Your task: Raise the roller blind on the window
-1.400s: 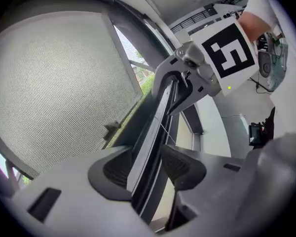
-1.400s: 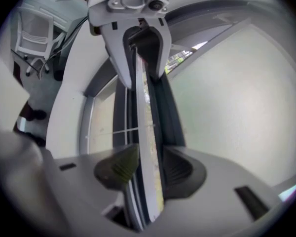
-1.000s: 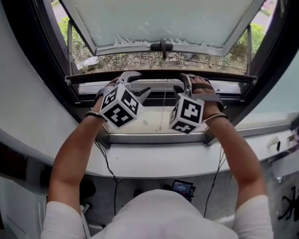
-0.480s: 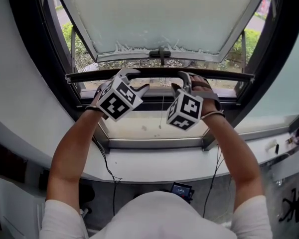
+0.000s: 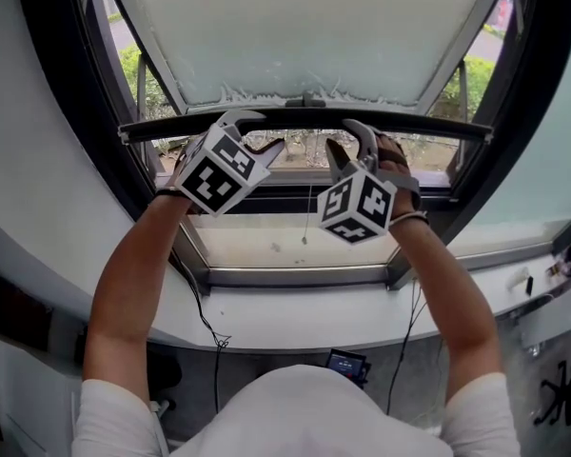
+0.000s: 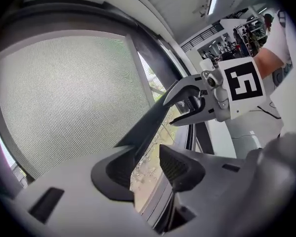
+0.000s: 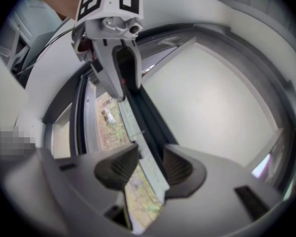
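1. Head view: the left gripper and right gripper sit side by side at the dark bottom bar of the roller blind. The bar hangs partway up the window opening.
2. Left gripper view: the jaws stand apart astride the bar. They have just been closing, but daylight shows beside it.
3. Right gripper view: the jaws are apart around the bar, not clamped.
4. Step in hand, as judged: lifting the bar.
5. Next move: probably an even upward push from both grippers, keeping the bar level.
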